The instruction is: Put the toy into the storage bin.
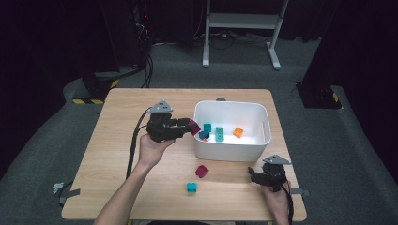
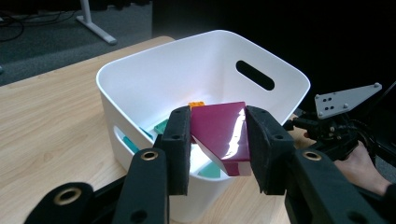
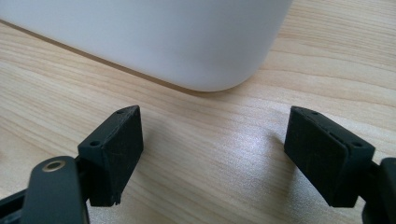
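- High view: the left gripper (image 1: pixel 187 126) hangs at the left rim of the white bin (image 1: pixel 263 140), carrying a magenta block (image 1: pixel 193 127).
- Left gripper view: both pads clamp the magenta block (image 2: pixel 223 135) by its side faces; the block sits tilted between them, above the near wall of the white bin (image 2: pixel 140 84).
- Right gripper (image 1: pixel 254 175), high view: it rests low over the wooden table (image 1: pixel 122 154), just off the bin's near right corner.
- Right gripper view: its jaws stand wide apart with nothing between them, and the bin's curved corner (image 3: pixel 196 51) lies just ahead.
- Bin contents, high view: an orange block (image 1: pixel 238 132), a green block (image 1: pixel 219 134) and a teal block (image 1: pixel 207 127), among other pieces too small to tell apart.
- On the table, in front of the bin: a second magenta block (image 1: pixel 202 171) and a turquoise block (image 1: pixel 191 187), near each other.
- Step in hand, by judgement: carrying the gripped block over the rim for deposit.
- Next move calls for: bringing the block fully past the wall and over open floor inside the bin, then spreading the jaws. A release too near the rim risks the tilted block catching the edge and dropping outside.
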The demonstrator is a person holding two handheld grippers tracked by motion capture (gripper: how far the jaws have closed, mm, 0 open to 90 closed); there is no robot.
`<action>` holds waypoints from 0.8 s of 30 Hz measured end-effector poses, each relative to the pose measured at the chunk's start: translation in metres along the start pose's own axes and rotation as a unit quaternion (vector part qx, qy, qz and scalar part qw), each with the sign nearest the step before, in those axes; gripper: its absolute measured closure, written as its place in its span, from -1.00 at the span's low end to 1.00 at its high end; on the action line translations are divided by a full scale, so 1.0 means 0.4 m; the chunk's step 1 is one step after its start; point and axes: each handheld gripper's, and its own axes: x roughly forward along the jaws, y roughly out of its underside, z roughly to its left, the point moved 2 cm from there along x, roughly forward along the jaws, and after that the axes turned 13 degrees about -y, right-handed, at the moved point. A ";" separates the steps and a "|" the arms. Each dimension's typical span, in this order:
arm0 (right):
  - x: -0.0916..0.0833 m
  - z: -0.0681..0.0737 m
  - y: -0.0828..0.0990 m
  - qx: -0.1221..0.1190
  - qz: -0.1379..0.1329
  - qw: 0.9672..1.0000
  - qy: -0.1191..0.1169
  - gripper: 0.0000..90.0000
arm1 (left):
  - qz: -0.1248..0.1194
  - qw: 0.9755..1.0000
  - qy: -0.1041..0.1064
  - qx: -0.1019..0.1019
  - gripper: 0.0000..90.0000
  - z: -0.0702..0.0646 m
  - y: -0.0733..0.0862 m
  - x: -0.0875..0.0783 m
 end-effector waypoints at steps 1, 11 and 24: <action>0.000 0.000 0.000 0.000 0.000 1.000 0.000 -0.57 | -0.001 1.000 0.001 -0.002 0.38 -0.001 -0.003 0.004; 0.000 0.000 0.000 0.000 0.000 1.000 0.000 -0.57 | 0.005 1.000 0.000 -0.002 0.38 -0.007 -0.029 0.052; 0.000 0.000 0.000 0.000 0.000 1.000 0.000 -0.57 | 0.022 1.000 -0.017 0.009 0.38 -0.017 -0.025 0.120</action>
